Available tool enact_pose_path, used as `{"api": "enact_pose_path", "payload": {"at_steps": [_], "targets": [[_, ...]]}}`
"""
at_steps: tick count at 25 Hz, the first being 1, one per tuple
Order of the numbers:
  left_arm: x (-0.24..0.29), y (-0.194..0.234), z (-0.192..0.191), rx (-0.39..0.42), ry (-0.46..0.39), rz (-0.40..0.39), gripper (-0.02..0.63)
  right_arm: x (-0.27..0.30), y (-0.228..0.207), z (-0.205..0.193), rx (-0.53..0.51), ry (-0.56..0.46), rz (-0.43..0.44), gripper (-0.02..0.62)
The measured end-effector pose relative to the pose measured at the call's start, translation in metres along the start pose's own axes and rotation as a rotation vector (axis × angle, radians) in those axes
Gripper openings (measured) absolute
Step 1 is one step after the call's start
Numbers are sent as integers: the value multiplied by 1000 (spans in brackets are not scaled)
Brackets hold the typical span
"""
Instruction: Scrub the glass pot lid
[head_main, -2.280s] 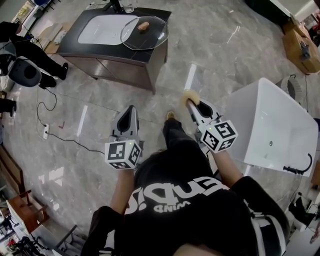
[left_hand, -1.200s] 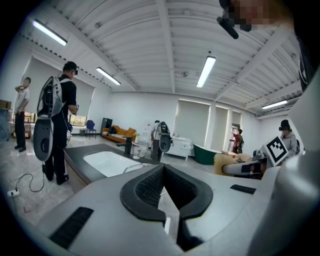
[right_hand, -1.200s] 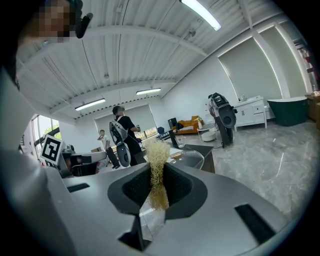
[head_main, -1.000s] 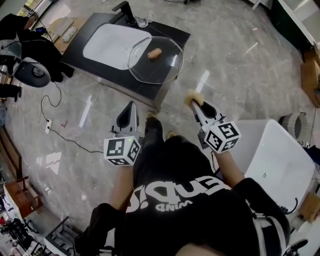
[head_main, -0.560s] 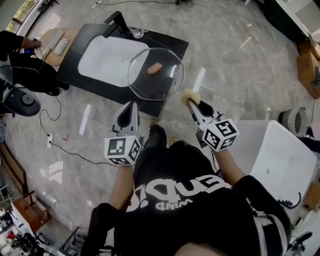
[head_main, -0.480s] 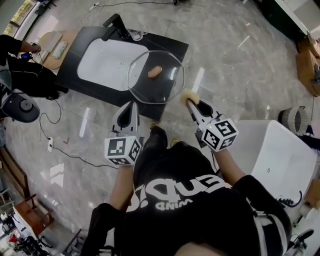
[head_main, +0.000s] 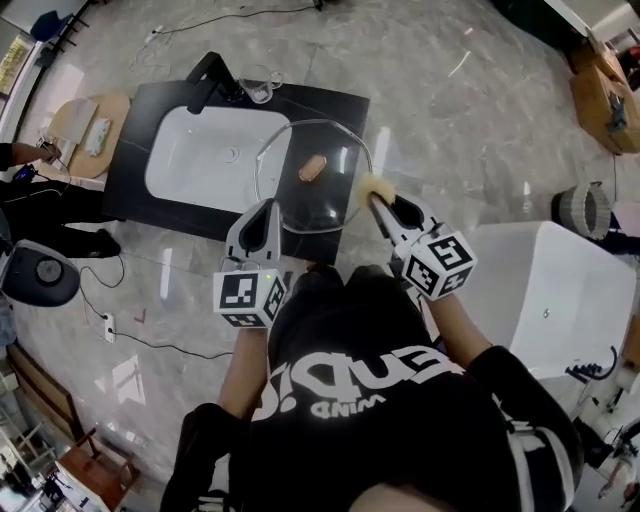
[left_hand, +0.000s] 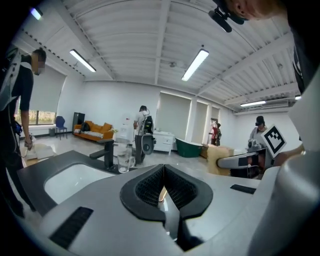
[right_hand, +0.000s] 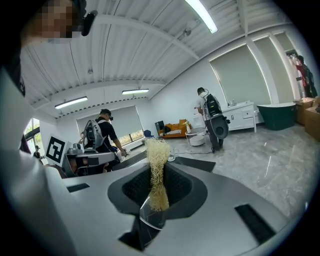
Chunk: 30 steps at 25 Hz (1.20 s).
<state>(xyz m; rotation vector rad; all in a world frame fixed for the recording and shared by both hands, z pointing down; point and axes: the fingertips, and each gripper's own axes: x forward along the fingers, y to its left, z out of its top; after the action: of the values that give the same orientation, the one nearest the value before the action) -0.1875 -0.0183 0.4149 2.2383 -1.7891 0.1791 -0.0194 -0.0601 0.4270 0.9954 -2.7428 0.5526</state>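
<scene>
Counts: 1 lid (head_main: 325, 195), 1 knob (head_main: 313, 167) on it, 1 scrubber (head_main: 371, 186), 1 sink (head_main: 205, 160), 1 faucet (head_main: 205, 72), 1 glass (head_main: 258, 85), 1 tub (head_main: 560, 290), 1 board (head_main: 115, 108). Plus left gripper (head_main: 268, 206) and right gripper (head_main: 379, 202) (so 2 total).

I read the glass pot lid (head_main: 325, 205) at centre frame as clear, its knob (head_main: 313, 168) tan-brown. Under it the countertop (head_main: 135, 185) is black and the basin (head_main: 200, 160) white. The scrubber (head_main: 372, 186) is pale straw-yellow. My left gripper (head_main: 265, 207) and right gripper (head_main: 380, 200) are grey with black pads, their cubes patterned in black-and-white squares. The floor (head_main: 450, 130) is veined grey marble
</scene>
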Motion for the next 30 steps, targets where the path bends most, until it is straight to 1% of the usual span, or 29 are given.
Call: {"api": "enact_pose_path", "payload": {"at_steps": [3,9,10,12,15,17,20,22,25,30], "targets": [[8,3,1,8,1,-25,15,2,-3,1,10,-2,-30,54],[26,1,5,26,2,-45,17,1,-19,9,19,-7,-67,54],[29,0,4,26,8,-49,30,1,-23,11,19,-8,-70,54],[36,-3,3,25,24,-58,105,2,-29,14,17,-9,-71,54],[49,-4,1,40,51,-62,182,5,-36,22,10,-17,-65,54],[56,-5,-1,63,64,-57,207,5,-41,25,9,-24,-61,54],[68,-5,-5,73,71,-70,207,8,-49,29,7,-34,-58,54],[77,-6,-13,87,106,-92,207,10,-53,30,7,-37,-57,54],[91,-10,-32,130,196,-130,202,11,-58,32,13,-42,-60,54],[118,-9,-65,184,290,-153,213,9,-68,28,32,-34,-77,54]]}}
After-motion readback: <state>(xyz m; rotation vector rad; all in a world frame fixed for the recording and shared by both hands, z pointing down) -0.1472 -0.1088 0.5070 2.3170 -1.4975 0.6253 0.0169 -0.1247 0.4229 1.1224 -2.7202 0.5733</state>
